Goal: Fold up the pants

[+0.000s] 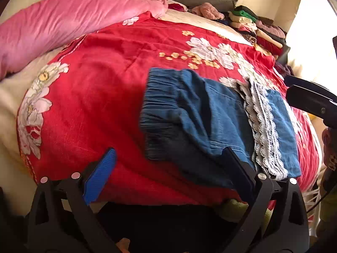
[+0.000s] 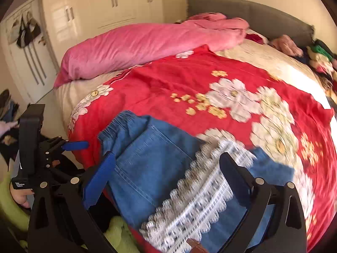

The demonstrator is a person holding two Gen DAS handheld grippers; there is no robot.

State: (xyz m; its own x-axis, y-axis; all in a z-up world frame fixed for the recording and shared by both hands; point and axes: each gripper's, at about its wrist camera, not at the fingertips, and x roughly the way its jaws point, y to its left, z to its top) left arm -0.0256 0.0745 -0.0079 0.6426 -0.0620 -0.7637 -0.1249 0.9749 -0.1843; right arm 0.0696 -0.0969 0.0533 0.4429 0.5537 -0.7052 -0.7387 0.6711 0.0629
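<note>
Denim pants (image 1: 202,122) lie on the red floral bedspread (image 1: 101,88) near the bed's front edge, already doubled over, it seems: the gathered waistband sits at the left and a band of white lace trim (image 1: 263,126) crosses the blue cloth toward the right. By my reading the fold is partly made and both tools are between grips. The left gripper (image 1: 168,179) hovers at the near-left corner of the garment with its jaws spread wide and nothing between them; the right gripper (image 2: 166,181) hangs over the lace end, likewise spread wide and empty. The next move probably calls for pinching one end, the waistband or the lace hem, and carrying it across to halve the bundle, keeping the layers aligned so the soft denim does not slide. Farther left a pink quilt (image 1: 63,21) is heaped along the bed; cream wardrobe doors (image 2: 101,6) stand behind, a grey headboard (image 2: 252,14) beyond, and a pile of clothes (image 1: 252,25) lies at the far right.
</note>
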